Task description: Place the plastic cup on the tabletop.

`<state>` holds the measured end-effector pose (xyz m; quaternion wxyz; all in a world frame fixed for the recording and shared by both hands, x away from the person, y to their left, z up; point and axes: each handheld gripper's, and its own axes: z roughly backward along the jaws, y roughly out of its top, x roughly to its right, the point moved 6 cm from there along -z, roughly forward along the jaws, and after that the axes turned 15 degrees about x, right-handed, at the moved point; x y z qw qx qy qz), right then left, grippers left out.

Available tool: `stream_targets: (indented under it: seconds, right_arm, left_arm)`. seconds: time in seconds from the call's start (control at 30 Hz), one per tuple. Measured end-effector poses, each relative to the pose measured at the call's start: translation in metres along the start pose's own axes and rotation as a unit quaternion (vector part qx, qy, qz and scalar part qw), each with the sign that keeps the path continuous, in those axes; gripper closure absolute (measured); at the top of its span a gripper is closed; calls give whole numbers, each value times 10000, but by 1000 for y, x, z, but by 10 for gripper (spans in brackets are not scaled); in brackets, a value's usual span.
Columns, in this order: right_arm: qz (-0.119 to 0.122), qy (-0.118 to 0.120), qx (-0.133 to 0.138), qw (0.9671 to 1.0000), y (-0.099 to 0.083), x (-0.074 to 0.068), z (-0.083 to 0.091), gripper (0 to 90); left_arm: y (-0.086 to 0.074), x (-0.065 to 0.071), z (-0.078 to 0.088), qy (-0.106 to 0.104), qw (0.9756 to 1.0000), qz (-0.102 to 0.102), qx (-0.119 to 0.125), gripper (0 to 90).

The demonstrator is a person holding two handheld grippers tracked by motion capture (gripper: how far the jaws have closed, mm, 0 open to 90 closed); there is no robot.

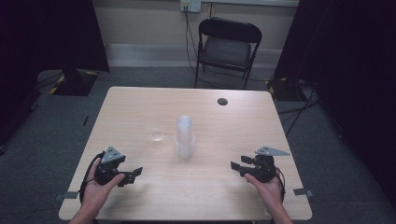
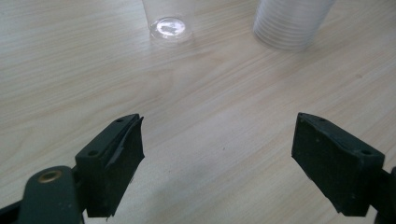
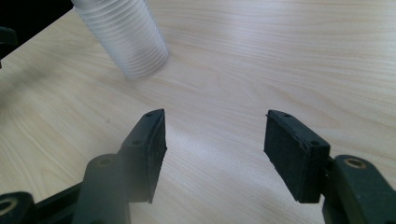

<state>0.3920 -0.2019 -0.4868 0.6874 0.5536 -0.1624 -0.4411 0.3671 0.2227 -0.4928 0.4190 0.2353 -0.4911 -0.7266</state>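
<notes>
- The stack of clear cups (image 1: pixel 185 136) stands upright mid-table (image 1: pixel 140 98), with a single clear cup (image 1: pixel 157 135) just to its left.
- Both the left hand-held gripper (image 1: pixel 132 175) and the right hand-held gripper (image 1: pixel 236 166) are held apart and empty, near the front edge.
- The tall stack may be toppled by a high or sideways push.
- The thin single cup may be crushed or skidded away if pinched hard.

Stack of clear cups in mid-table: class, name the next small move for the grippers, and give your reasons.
Probably the right gripper should ease toward the stack of clear cups. Both grippers are open and empty, the stack stands upright, and a single cup already stands apart to its left, near the left gripper.
</notes>
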Motion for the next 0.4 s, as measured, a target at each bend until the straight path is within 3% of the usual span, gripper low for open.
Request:
stream_targets:
  seconds: [0.2,0.4]
  right_arm:
    - [74,-65,29,9999,-1,2,1,376]
    - [187,-195,33,9996,-5,5,1,318]
  left_arm:
    - [-14,-2,4,38,10000,36,-15,164]
    - [-18,-4,6,45,9999,94,-21,164]
